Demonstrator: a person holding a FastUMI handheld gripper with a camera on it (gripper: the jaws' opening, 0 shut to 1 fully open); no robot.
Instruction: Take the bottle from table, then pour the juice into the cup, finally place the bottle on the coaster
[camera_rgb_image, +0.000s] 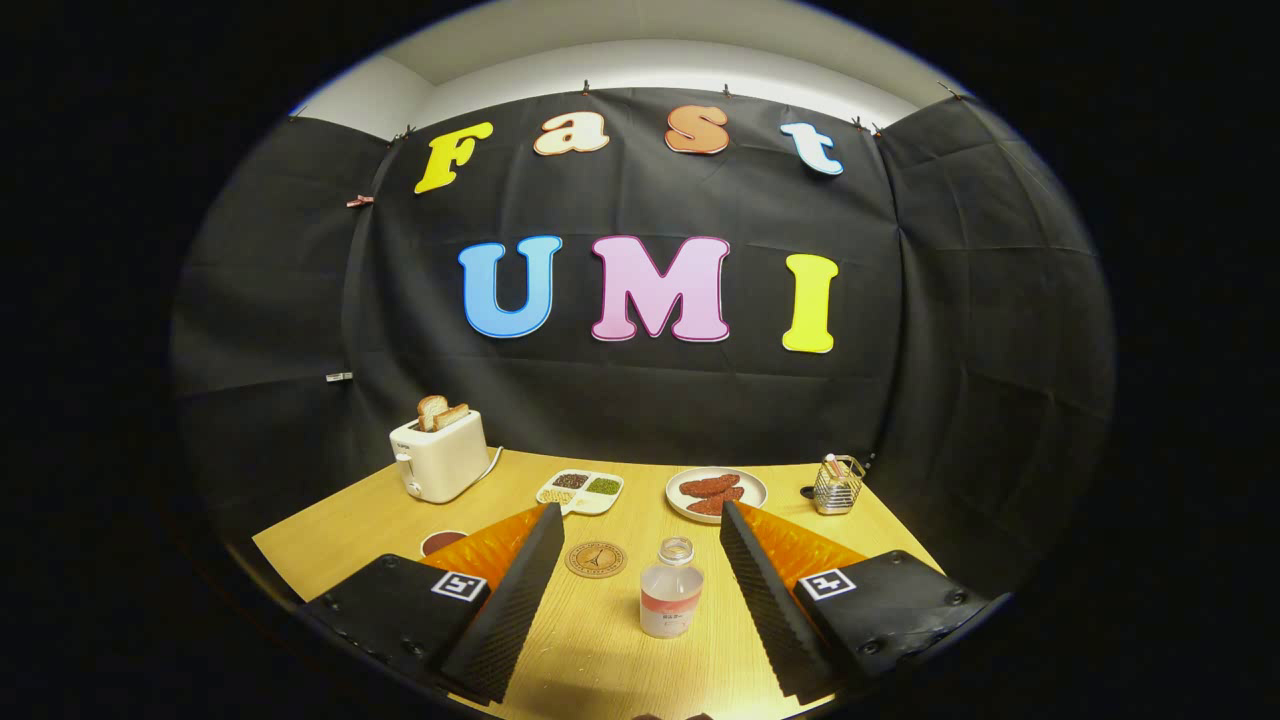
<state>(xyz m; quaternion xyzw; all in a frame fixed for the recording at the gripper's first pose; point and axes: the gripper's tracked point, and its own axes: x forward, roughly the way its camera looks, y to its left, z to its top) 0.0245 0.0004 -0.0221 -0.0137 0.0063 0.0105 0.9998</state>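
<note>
Gripper view: the tongs are spread wide, released. The bottle stands uncapped between them, lower centre, on the table. Probably light, slippery, squashable plastic; best gripped mid-body, kept upright.

Wide open fingers, bottle standing between them, touching neither. Bare table around it. Coaster just beside. Plate and tray beyond.
</note>
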